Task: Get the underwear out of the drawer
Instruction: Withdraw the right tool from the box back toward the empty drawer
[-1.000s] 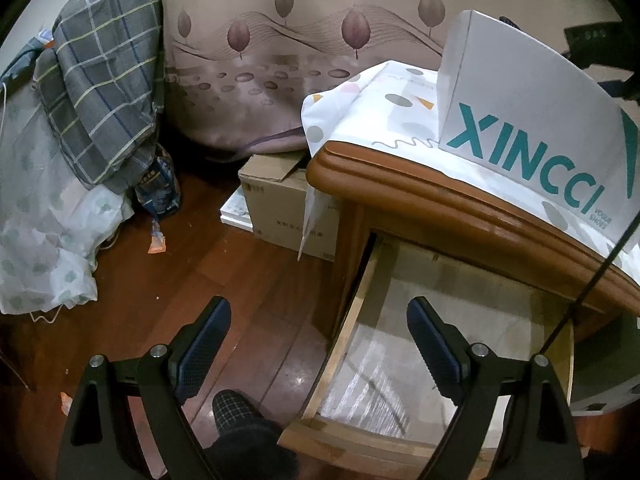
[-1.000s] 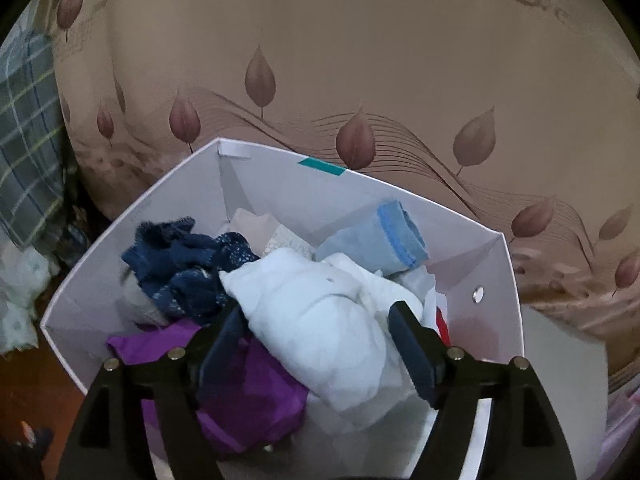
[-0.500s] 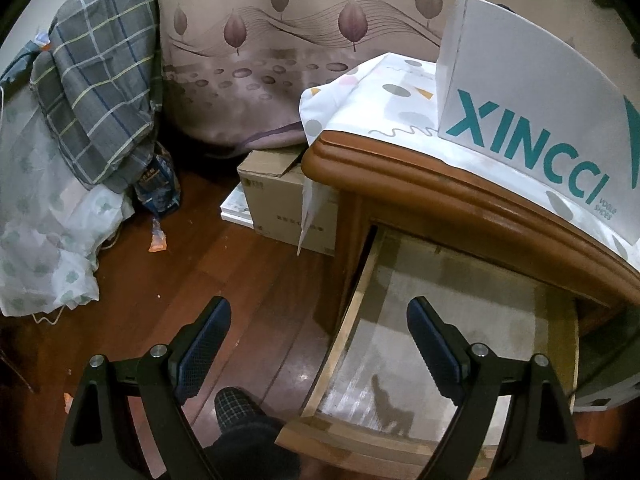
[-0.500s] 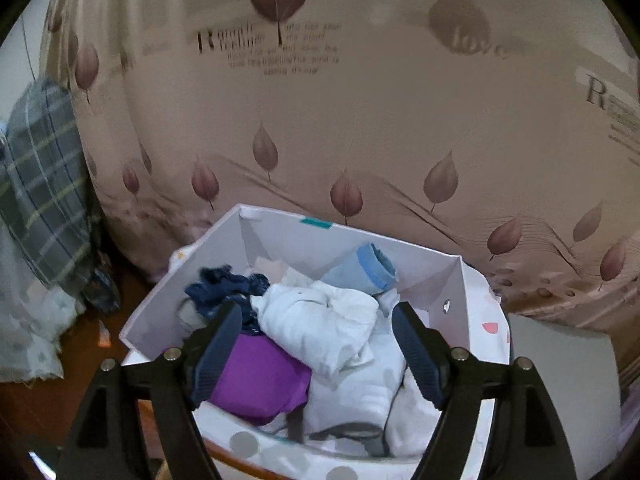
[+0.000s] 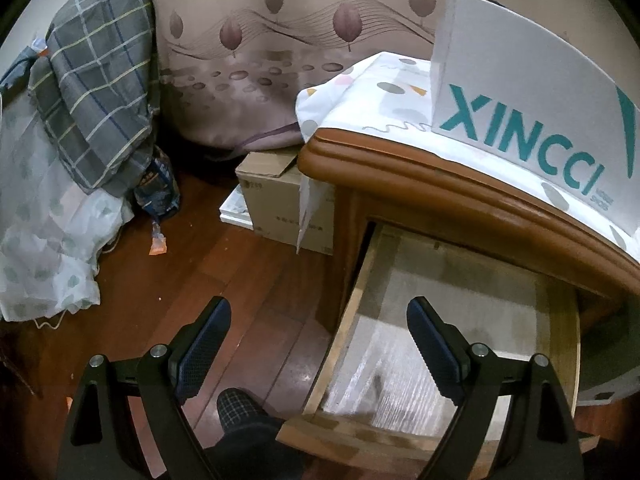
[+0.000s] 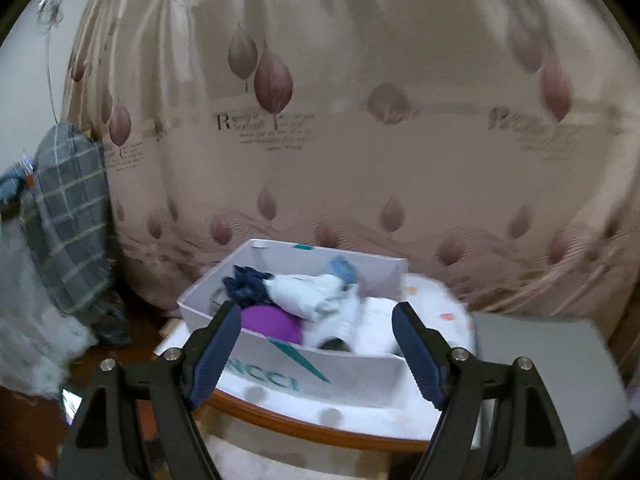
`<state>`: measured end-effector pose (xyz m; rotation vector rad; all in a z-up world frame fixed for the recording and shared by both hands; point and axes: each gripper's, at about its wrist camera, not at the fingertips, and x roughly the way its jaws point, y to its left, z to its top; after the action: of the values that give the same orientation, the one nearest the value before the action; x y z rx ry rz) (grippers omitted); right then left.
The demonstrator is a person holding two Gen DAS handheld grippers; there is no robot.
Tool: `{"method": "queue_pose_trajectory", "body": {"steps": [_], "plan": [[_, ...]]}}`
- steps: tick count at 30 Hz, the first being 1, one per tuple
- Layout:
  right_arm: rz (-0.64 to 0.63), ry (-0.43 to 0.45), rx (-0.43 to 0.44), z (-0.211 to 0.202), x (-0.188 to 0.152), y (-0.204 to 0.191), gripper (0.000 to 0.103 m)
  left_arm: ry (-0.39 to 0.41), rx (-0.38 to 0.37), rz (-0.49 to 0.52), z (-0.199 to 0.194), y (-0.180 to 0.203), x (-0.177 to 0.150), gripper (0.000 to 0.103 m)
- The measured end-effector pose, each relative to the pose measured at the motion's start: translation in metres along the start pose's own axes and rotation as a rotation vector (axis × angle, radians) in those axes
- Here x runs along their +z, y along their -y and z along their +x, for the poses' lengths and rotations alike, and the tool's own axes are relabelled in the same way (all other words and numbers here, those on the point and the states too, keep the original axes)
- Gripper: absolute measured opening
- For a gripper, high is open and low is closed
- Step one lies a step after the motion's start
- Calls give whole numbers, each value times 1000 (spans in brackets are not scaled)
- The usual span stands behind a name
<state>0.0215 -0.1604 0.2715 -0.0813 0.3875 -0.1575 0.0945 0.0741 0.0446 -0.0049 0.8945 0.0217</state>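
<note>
The wooden drawer [image 5: 348, 320] of the nightstand [image 5: 460, 196] stands pulled out, and only its pale liner shows inside. My left gripper [image 5: 318, 340] hangs open above the drawer's left wall, nothing between its fingers. On the nightstand's cloth-covered top sits a white box [image 6: 288, 360] with teal lettering, also seen as the white box [image 5: 532, 120] from the left. It holds a pile of underwear [image 6: 308, 296]: white, navy, purple and light blue pieces. My right gripper [image 6: 316, 344] is open, back from the box and a little above it, holding nothing.
A leaf-patterned curtain [image 6: 360, 140] hangs behind the nightstand. A cardboard box [image 5: 276, 204] stands on the wood floor beside it. A grey plaid cloth [image 5: 96, 84] lies on pale bedding [image 5: 44, 240] at the left. A person's checked slipper [image 5: 240, 408] shows below my left gripper.
My right gripper has pulled back and up from the box of underwear, so the box now looks small and far. The left gripper has stayed where it was.
</note>
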Motion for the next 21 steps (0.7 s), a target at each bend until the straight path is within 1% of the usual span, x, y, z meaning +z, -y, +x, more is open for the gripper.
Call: {"method": "queue_pose_trajectory", "body": {"steps": [2,3,4,7,11,12,15,17,19,21], "plan": [[-23,17,-60,-19,-22,-5,84,-9,-11,9,-1,1,-4,88],[-22,-10,-78,-26,-38,-8,84,-17,-25,13,-1,2,-5,88],[-18,-32,-75,-28,-47,-9,84,-19,-36,14,-1,3,-6,88],[-1,-137,-47,-25,-85,-17,84,-7,-31,45,-5,9,-11,88],[16,-269,-2,-11,-127,-24,84,-11,-59,78,-9,19,-20,88],[14,-293,-5,-7,-138,-26,84,-9,-60,85,-11,22,-22,88],[-4,-334,-14,0,-158,-30,84,-6,-53,118,-15,29,-29,88],[-33,-344,-30,4,-169,-35,84,-24,-68,116,-16,30,-36,88],[-34,-362,-34,8,-177,-36,84,-45,-91,100,-18,29,-41,88],[-26,-380,-38,13,-186,-35,84,-44,-86,107,-19,31,-46,88]]}}
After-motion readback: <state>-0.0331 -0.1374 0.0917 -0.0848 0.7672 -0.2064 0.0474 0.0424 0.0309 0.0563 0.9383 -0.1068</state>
